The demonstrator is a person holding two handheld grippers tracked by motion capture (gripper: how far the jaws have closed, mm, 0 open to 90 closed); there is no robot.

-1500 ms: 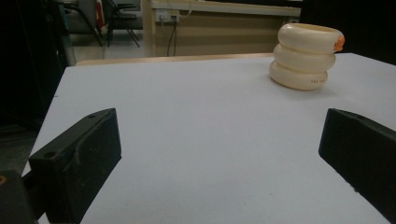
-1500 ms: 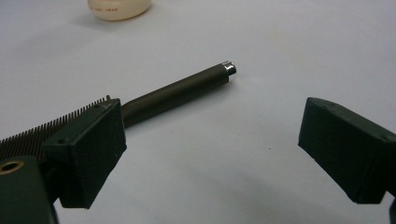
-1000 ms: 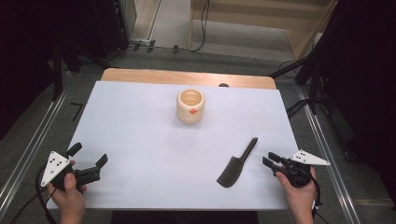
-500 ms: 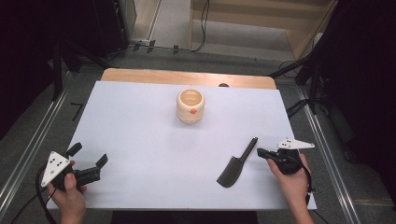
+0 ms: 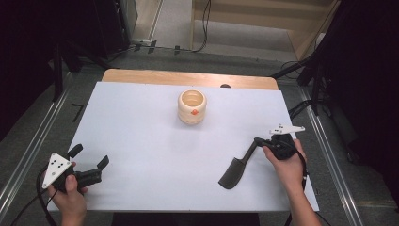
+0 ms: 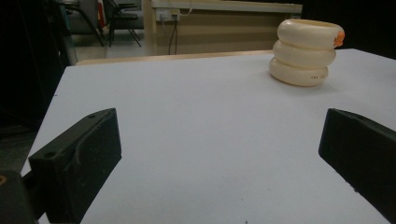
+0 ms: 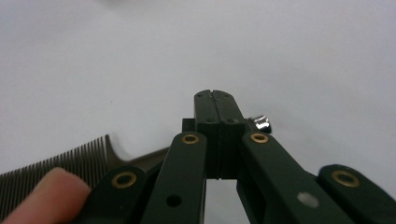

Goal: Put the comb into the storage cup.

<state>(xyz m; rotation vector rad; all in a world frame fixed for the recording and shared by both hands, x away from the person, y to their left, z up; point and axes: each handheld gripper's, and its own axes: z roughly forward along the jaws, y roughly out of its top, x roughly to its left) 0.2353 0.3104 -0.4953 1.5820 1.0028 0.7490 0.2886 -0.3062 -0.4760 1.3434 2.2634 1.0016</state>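
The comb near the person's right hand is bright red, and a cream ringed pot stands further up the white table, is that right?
Not quite: the comb is black, not red, as the high view shows. The rest holds: it lies by the right tool, and the cream ringed pot stands further up the white table.

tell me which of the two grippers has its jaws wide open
The left gripper, resting at the table's near-left corner: its jaws stand far apart, while the right gripper's are pressed together by the comb.
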